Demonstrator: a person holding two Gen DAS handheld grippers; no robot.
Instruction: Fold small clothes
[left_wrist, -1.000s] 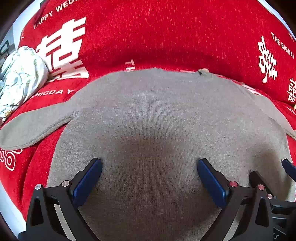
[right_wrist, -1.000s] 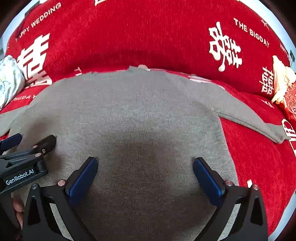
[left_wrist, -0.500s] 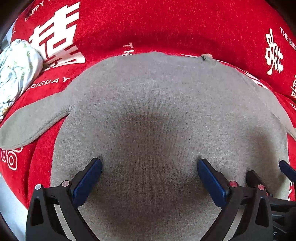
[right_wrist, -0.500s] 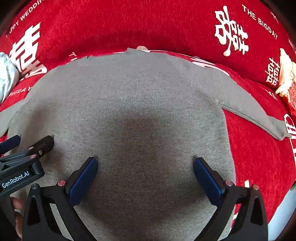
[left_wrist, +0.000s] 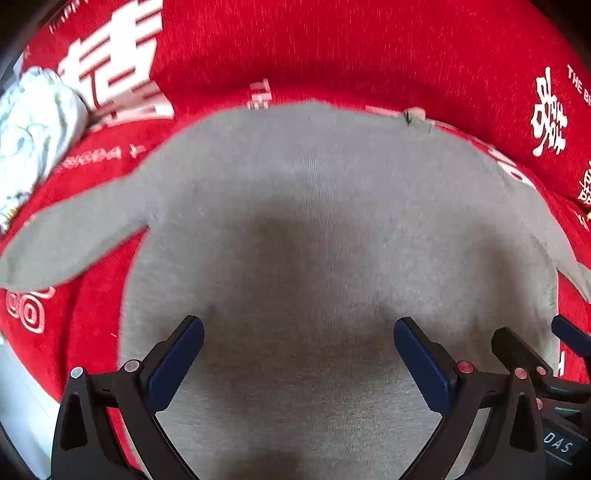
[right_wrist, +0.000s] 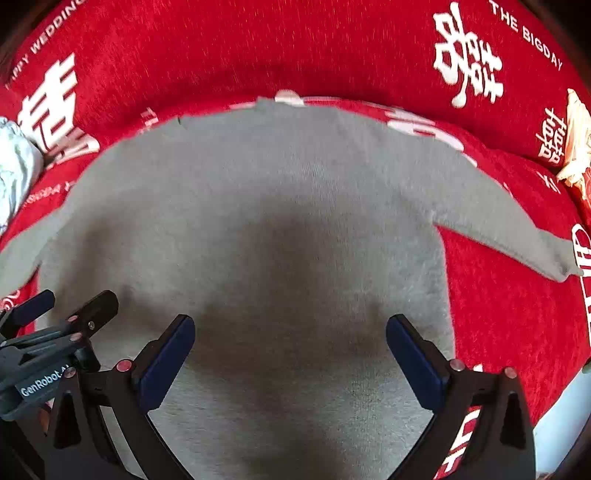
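Observation:
A small grey knit sweater (left_wrist: 314, 229) lies flat on a red cover, neck at the far side, sleeves spread out left (left_wrist: 70, 236) and right (right_wrist: 509, 225). It also fills the right wrist view (right_wrist: 258, 221). My left gripper (left_wrist: 298, 343) is open and empty, just above the sweater's lower body. My right gripper (right_wrist: 290, 341) is open and empty beside it, over the lower right part. Each gripper shows at the edge of the other's view: the right one (left_wrist: 546, 343) and the left one (right_wrist: 62, 310).
The red cover (left_wrist: 369, 51) with white lettering spreads all around. A pale floral cloth bundle (left_wrist: 29, 129) lies at the far left. A cream and orange item (right_wrist: 576, 147) sits at the far right. The cover's near edge shows at the lower right (right_wrist: 554, 413).
Both grippers have moved a little nearer and lower over the sweater, staying open. The sweater has not moved.

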